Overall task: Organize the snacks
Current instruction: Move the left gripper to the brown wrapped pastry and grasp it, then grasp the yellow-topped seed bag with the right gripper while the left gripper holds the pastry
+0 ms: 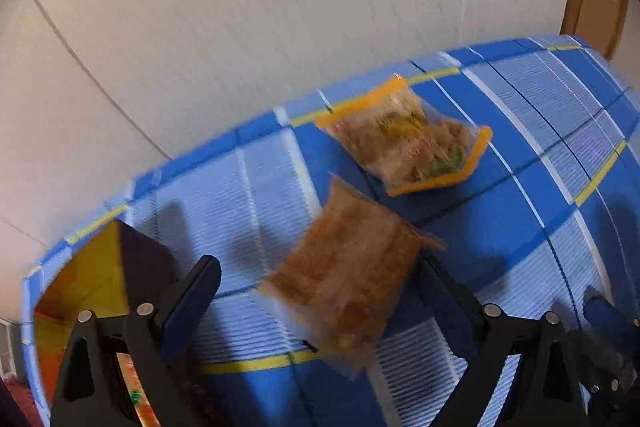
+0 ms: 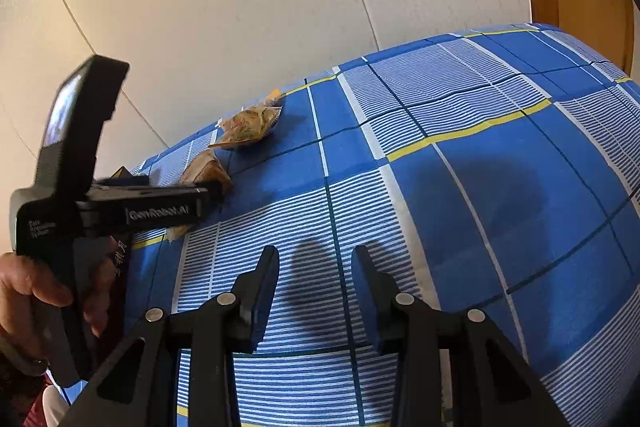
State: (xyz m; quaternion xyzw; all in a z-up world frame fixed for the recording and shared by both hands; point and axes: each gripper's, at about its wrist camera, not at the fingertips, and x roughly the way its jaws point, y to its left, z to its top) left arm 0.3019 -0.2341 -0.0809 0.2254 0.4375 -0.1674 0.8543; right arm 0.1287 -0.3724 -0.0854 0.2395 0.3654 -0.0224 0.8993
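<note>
Left gripper fingers spread wide, straddling brown snack pouch lying on blue checked cloth, pads not pressing; centre on pouch, close gently to avoid crushing; right gripper part-open, empty; orange-edged pouch lies just beyond.

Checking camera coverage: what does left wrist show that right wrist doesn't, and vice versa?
Left wrist only: the left gripper head-on, jaws wide with the brown snack packet between them, no pad clearly pressing; a yellow and dark box at the cloth's near-left edge.

Right wrist only: the right gripper, part open and empty; the hand holding the left tool's handle.

Both: the blue checked cloth, the orange-edged snack bag, the wall.
</note>
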